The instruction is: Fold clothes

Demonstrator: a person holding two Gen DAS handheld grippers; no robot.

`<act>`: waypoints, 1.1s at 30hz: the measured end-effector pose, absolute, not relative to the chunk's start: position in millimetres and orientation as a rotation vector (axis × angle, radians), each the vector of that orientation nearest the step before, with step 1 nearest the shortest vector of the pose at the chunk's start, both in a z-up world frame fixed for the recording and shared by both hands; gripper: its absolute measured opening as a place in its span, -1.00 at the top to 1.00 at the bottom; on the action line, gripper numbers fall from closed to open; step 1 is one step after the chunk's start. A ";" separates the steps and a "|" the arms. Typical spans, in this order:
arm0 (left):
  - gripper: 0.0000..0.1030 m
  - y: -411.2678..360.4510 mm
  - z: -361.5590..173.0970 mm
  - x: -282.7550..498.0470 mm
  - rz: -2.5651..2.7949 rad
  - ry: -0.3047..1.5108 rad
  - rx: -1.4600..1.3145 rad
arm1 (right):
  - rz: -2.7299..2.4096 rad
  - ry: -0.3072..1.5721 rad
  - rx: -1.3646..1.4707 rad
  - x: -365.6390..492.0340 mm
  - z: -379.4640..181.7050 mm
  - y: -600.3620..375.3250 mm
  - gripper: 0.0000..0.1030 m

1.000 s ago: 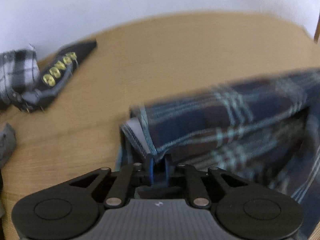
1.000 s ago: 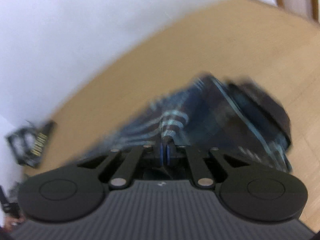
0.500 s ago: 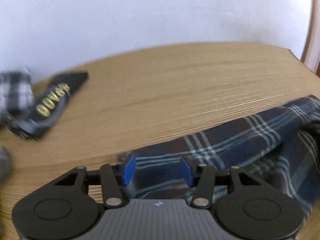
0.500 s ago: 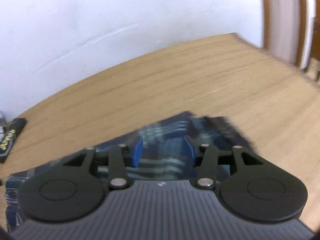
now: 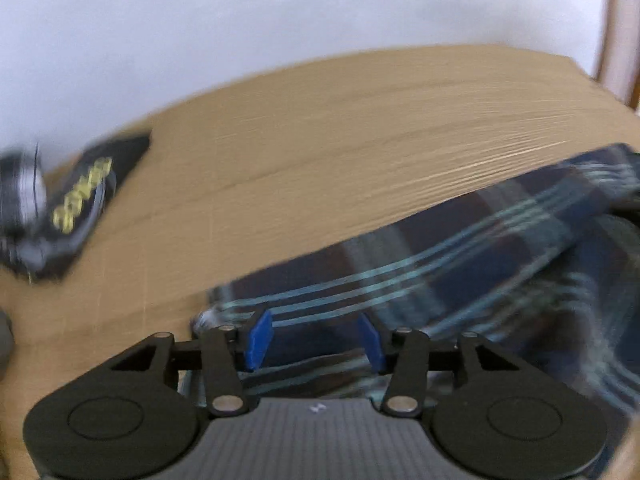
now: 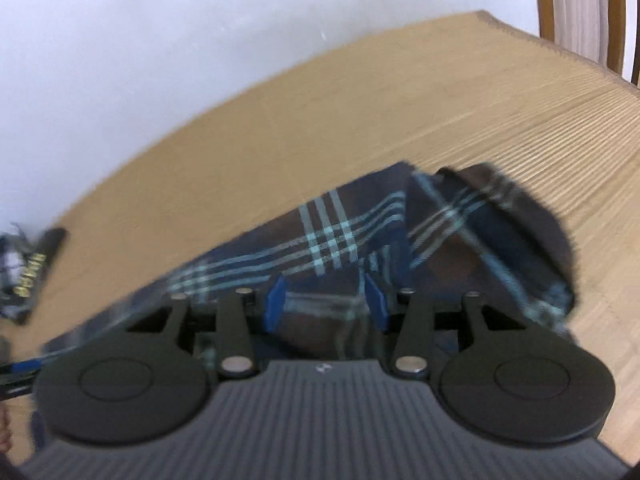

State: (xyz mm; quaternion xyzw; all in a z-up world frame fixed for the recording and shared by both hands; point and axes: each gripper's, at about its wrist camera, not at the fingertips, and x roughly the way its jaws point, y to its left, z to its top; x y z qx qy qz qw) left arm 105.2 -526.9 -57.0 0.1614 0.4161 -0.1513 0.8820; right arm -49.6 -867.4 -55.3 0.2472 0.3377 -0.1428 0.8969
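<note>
A dark blue plaid garment with light blue stripes lies folded on the wooden table. My left gripper hovers over its near left corner, jaws opening, blue pads apart with nothing pressed between them. In the right wrist view the same plaid garment lies flat, a bulkier folded part at its right end. Just above the cloth, my right gripper has its jaws opening too, pads clear of the fabric.
A black band with yellow lettering lies at the table's left, next to a black-and-white checked cloth. The band also shows at left in the right wrist view. White wall behind; a wooden frame stands at the far right.
Both grippers were shut on the plaid cloth a second ago and have let it go; their pads now stand apart. The garment has dropped flat onto the table and both hands have lifted.
</note>
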 end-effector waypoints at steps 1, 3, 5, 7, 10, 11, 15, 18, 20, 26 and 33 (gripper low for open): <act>-0.06 -537.2 -51.5 92.4 -0.346 0.849 0.339 | -0.284 0.699 0.507 -68.2 -47.4 -866.9 -0.07; -0.08 -563.2 -41.3 64.4 -0.423 0.814 0.344 | -0.255 0.714 0.487 -102.3 -42.5 -870.2 -0.25; -0.12 -592.5 -35.4 38.2 -0.514 0.789 0.354 | -0.228 0.744 0.461 -126.9 -44.9 -870.7 -0.27; -0.13 -624.2 -39.1 12.8 -0.608 0.770 0.377 | -0.169 0.787 0.427 -148.0 -50.5 -868.7 -0.27; -0.17 -676.6 -56.2 -26.1 -0.732 0.748 0.455 | -0.021 0.839 0.346 -160.2 -65.4 -867.8 -0.25; -0.17 -693.2 -61.9 -38.0 -0.760 0.748 0.482 | 0.019 0.850 0.308 -161.7 -69.8 -867.6 -0.25; -0.17 -733.7 -77.6 -72.5 -0.796 0.776 0.520 | 0.134 0.908 0.198 -151.3 -91.3 -866.5 -0.25; -0.17 -746.7 -87.1 -96.6 -0.776 0.806 0.520 | 0.148 0.969 0.299 -143.6 -108.1 -872.4 -0.27; -0.17 -748.5 -87.3 -110.8 -0.764 0.806 0.524 | 0.196 0.951 0.381 -149.3 -107.1 -873.8 0.06; -0.42 -746.3 -67.1 -144.9 -0.818 0.742 0.482 | 0.429 0.799 0.579 -172.7 -59.1 -862.7 0.52; -0.59 -757.9 -62.3 -162.7 -0.751 0.643 0.530 | 0.686 0.713 0.718 -148.2 -26.8 -830.0 0.57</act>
